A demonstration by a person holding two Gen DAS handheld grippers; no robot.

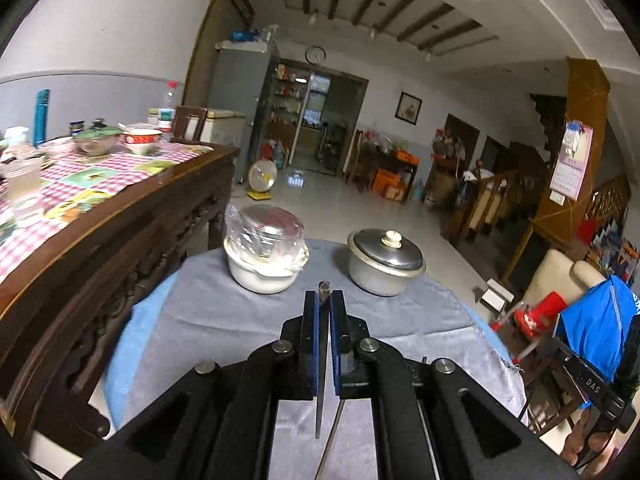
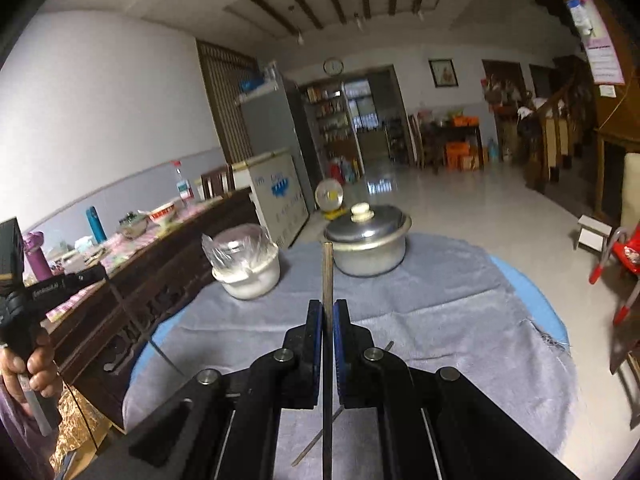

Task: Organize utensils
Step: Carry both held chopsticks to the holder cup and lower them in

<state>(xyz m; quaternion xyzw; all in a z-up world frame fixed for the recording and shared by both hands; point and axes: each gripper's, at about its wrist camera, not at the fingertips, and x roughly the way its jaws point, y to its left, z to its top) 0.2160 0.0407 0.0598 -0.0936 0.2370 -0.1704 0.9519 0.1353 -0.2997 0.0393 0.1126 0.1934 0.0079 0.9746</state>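
My left gripper [image 1: 324,295] is shut on a thin dark chopstick [image 1: 320,408] that runs between the blue pads, its tip poking out just past the fingertips. My right gripper [image 2: 328,303] is shut on another chopstick [image 2: 328,268], which sticks up well beyond the fingers. Both grippers hover above a round table under a grey cloth [image 1: 224,320] [image 2: 440,320]. A third chopstick [image 2: 318,438] lies loose on the cloth beneath the right gripper; it also shows under the left one [image 1: 331,436].
At the table's far side stand a white pot holding a plastic-wrapped container [image 1: 266,256] [image 2: 248,268] and a lidded metal pot [image 1: 386,262] [image 2: 368,240]. A dark wooden sideboard [image 1: 132,240] with bowls and bottles borders the left. A red chair [image 2: 624,256] stands right.
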